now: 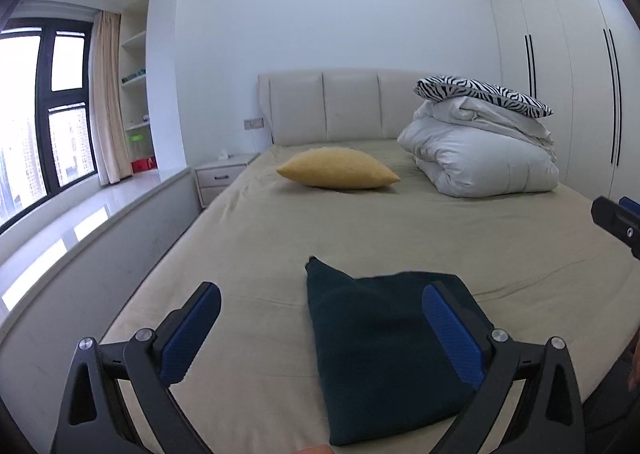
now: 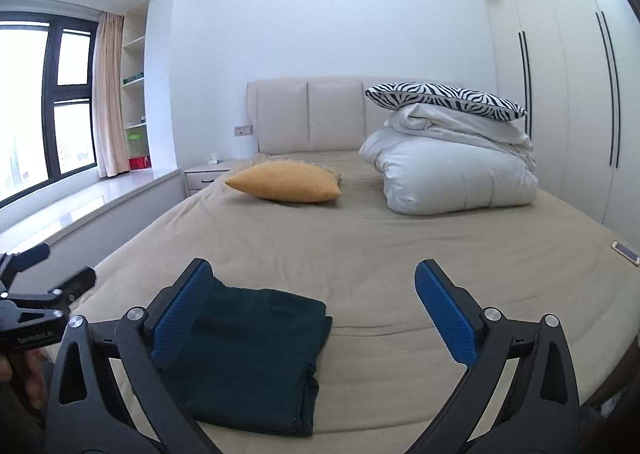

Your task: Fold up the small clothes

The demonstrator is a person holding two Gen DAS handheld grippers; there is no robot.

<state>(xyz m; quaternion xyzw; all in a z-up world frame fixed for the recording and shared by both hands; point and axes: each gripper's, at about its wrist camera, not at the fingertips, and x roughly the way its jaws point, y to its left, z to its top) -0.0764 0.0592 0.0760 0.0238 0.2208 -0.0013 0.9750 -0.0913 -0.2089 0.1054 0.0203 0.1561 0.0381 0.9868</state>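
Observation:
A dark green folded garment (image 1: 376, 354) lies flat on the beige bed sheet (image 1: 360, 226) near the foot of the bed; it also shows in the right wrist view (image 2: 256, 354). One corner sticks up at its far left. My left gripper (image 1: 320, 330) is open and empty, held just above the bed, its right finger over the garment. My right gripper (image 2: 312, 306) is open and empty, its left finger over the garment's left edge. The right gripper's tip shows at the right edge of the left wrist view (image 1: 616, 218); the left gripper shows at the left of the right wrist view (image 2: 40, 290).
A yellow cushion (image 1: 338, 173) lies mid-bed. A folded white duvet (image 1: 480, 158) with a zebra pillow (image 1: 480, 94) on top sits at the head, right. A phone (image 2: 626, 253) lies at the bed's right edge. A nightstand (image 1: 222, 174), window ledge and wardrobe flank the bed.

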